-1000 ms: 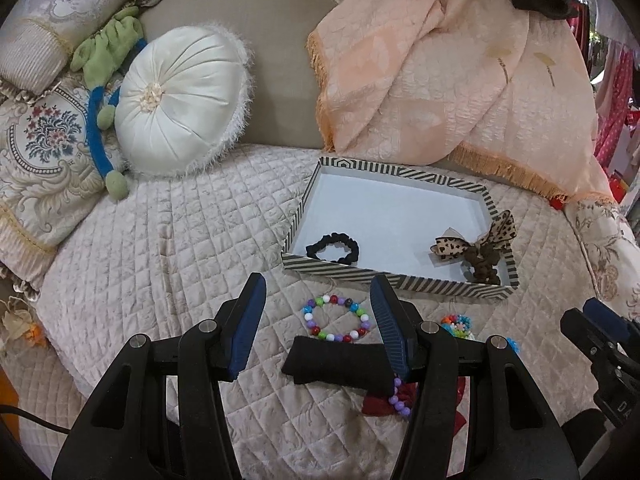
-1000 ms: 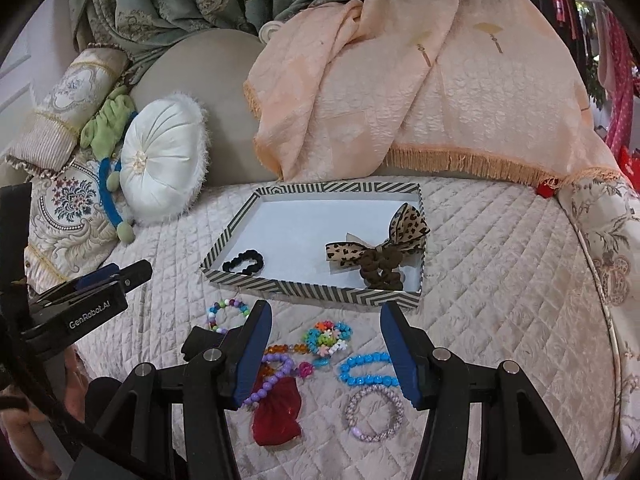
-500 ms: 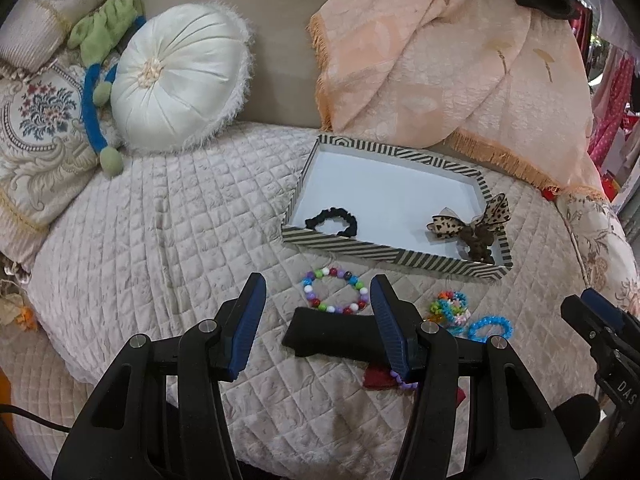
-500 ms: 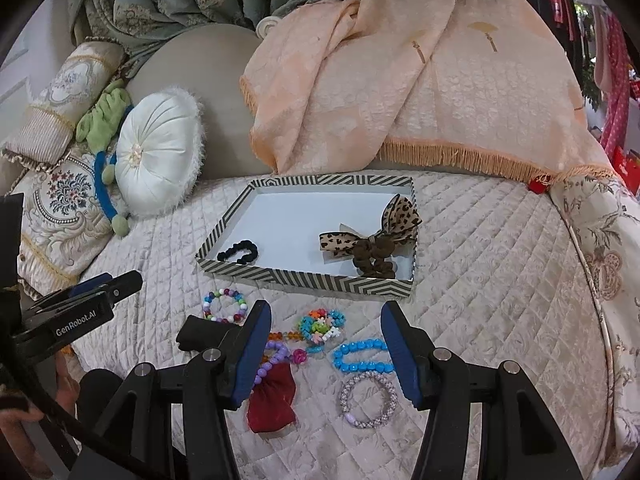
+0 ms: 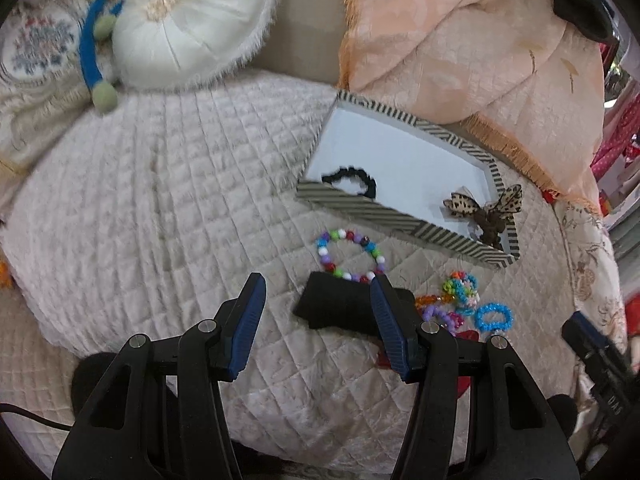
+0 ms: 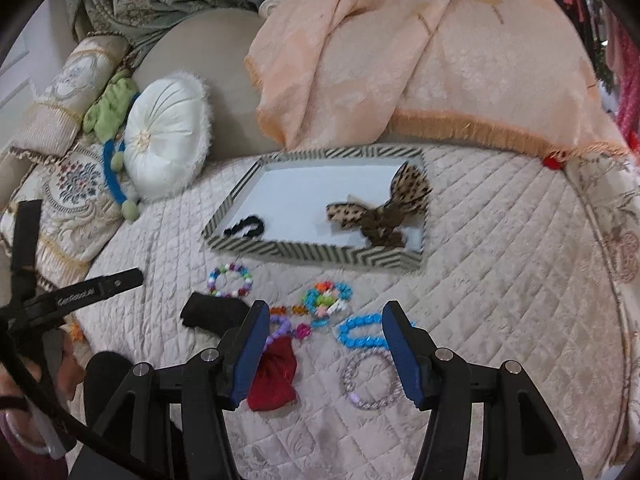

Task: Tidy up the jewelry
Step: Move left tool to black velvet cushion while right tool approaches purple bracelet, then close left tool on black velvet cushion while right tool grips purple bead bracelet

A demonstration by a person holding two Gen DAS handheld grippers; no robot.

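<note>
A striped tray point(image 6: 316, 251) point(image 5: 360, 205) on the quilted bed holds a black scrunchie point(image 6: 245, 227) and a leopard bow point(image 6: 380, 212). In front of it lie a multicolour bead bracelet point(image 6: 230, 280) point(image 5: 350, 255), a black cloth piece point(image 6: 212, 314) point(image 5: 336, 306), a bright bead cluster point(image 6: 328, 300), a blue bead bracelet point(image 6: 360, 332), a pale lilac bracelet point(image 6: 370, 380) and a red scrunchie point(image 6: 276, 376). My left gripper point(image 5: 318, 320) is open and empty, above the bed beside the black cloth. My right gripper point(image 6: 326, 348) is open and empty above the bracelets.
A round white cushion point(image 6: 166, 136) and embroidered pillows point(image 6: 76, 192) sit at the left. A peach fringed blanket point(image 6: 420, 60) is draped behind the tray. The bed edge curves off at the right. The left gripper also shows in the right wrist view point(image 6: 80, 294).
Both views have pulled back and up from the bed. The left view has swung left and tilted, so the tray sits further right. Nothing was picked up.
</note>
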